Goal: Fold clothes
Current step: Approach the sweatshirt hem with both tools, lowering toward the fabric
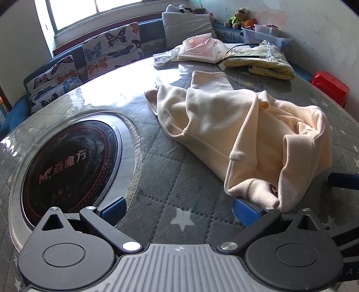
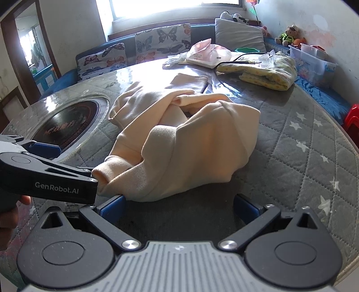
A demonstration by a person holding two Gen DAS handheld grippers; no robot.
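the crumpled cream fleece garment (image 2: 179,139) lies bunched on the grey quilted surface (image 2: 303,161), just ahead of the right hand-held gripper (image 2: 178,207) and the left hand-held gripper (image 1: 179,207), both wide and empty. pinching several bunched layers together could drag the heap askew.

From my remote feed I saw a bright window (image 1: 94,9) throwing glare across the quilted grey bench (image 1: 170,179). Butterfly cushions (image 1: 114,48) lined a blue sofa (image 2: 56,80) behind it, below stained white walls (image 1: 314,24); a doorway (image 2: 31,45) stood left.
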